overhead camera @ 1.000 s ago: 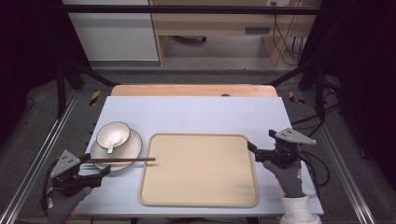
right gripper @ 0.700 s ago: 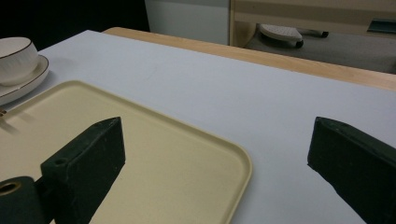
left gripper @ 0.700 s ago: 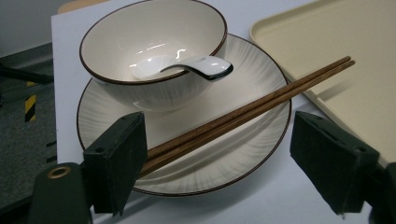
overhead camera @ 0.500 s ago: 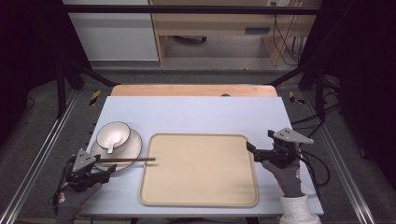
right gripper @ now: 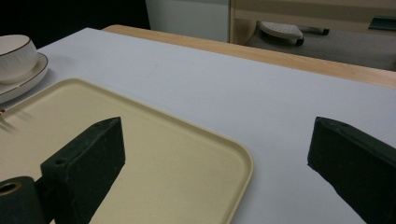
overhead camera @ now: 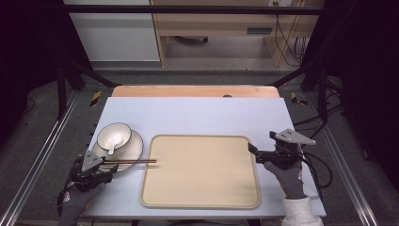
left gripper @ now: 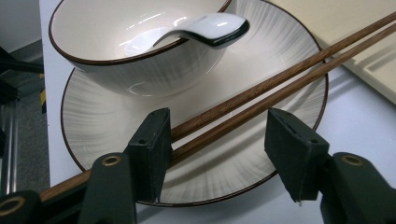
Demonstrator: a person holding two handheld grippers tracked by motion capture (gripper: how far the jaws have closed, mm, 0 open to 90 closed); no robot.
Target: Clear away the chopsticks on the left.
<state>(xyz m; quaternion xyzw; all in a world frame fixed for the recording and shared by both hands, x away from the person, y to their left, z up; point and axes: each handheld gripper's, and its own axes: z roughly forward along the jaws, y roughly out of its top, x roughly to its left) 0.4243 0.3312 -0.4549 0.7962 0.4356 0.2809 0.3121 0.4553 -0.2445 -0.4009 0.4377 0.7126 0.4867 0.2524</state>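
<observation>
Between my left gripper's (left gripper: 215, 154) half-closed, just-narrowing jaws lie the 2 chopsticks (left gripper: 280, 81), resting across the plate (left gripper: 280, 140) (long axis toward the tray (overhead camera: 202, 174)), touching 1 pad, ungripped.

We see a pale bench (overhead camera: 197, 115) with a wooden strip (overhead camera: 193, 91) along its far edge, standing on grey floor (overhead camera: 42, 141). Beyond it are a white cabinet (overhead camera: 110, 30) and a wooden desk (overhead camera: 226, 23); cables (overhead camera: 284, 33) hang at the desk's right.
</observation>
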